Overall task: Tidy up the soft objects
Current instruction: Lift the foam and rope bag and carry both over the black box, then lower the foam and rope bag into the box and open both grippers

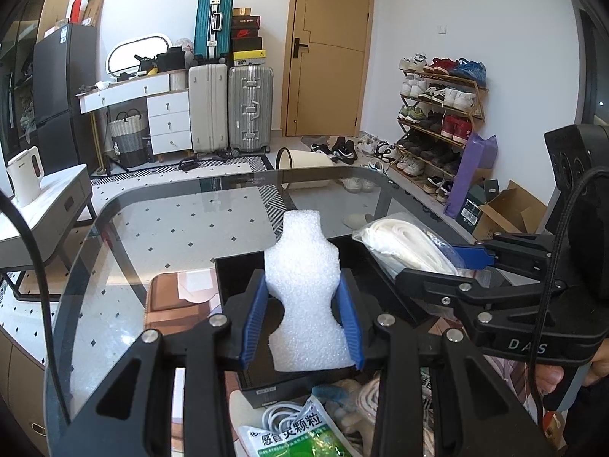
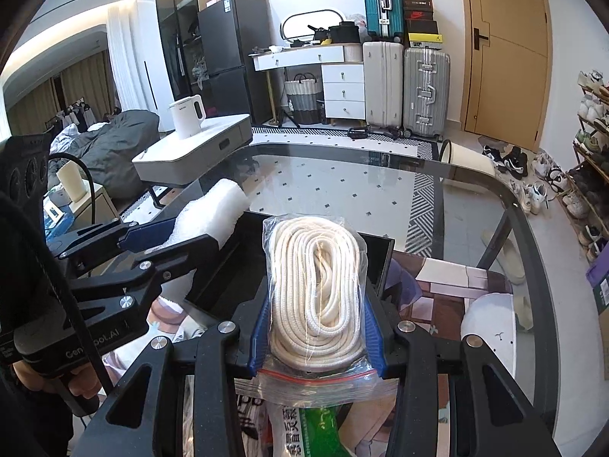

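My left gripper [image 1: 304, 304] is shut on a white foam piece [image 1: 304, 289] with a narrow neck, held upright above an open black box [image 1: 236, 278] on the glass table. In the right wrist view the same foam piece [image 2: 217, 213] shows at the left, between the left gripper's blue pads. My right gripper [image 2: 316, 327] is shut on a clear zip bag of coiled white rope [image 2: 316, 285], also over the black box [image 2: 380, 262]. That rope bag [image 1: 403, 243] appears at the right of the left wrist view, pinched by the right gripper [image 1: 437, 266].
A green and white medicine sachet [image 1: 289, 434], a white cable and other soft clutter lie near the table's front edge. A printed mat [image 2: 449, 285] and a white round item [image 2: 491, 327] lie right of the box. A white side table with a kettle [image 2: 186, 114] stands left.
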### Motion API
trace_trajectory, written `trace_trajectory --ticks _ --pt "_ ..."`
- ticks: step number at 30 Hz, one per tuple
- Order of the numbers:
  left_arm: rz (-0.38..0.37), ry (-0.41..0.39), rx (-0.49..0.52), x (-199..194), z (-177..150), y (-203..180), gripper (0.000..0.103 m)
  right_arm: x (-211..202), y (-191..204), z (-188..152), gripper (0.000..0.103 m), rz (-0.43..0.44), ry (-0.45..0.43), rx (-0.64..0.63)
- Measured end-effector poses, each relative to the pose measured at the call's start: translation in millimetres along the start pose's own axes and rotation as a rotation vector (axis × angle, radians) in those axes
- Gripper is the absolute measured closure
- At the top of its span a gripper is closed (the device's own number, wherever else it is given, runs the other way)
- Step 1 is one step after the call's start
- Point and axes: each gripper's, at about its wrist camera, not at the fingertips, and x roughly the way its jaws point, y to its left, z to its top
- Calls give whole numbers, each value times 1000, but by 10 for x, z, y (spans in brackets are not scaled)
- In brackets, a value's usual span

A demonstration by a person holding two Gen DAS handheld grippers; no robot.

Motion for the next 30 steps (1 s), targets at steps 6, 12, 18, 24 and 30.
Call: trace_trajectory --ticks 6,12,18,24,30 --pt "3 23 4 186 -28 -1 67 227 -6 20 61 -14 36 -20" --pt "4 42 11 272 -72 15 67 386 -30 24 61 -31 68 -50" --pt "7 67 19 386 -85 14 67 531 -40 38 61 -36 91 -70" --pt "6 86 10 454 -120 59 67 639 -53 59 61 -24 112 -105" --pt "24 95 38 493 -148 35 67 752 -44 51 61 -38 146 -129"
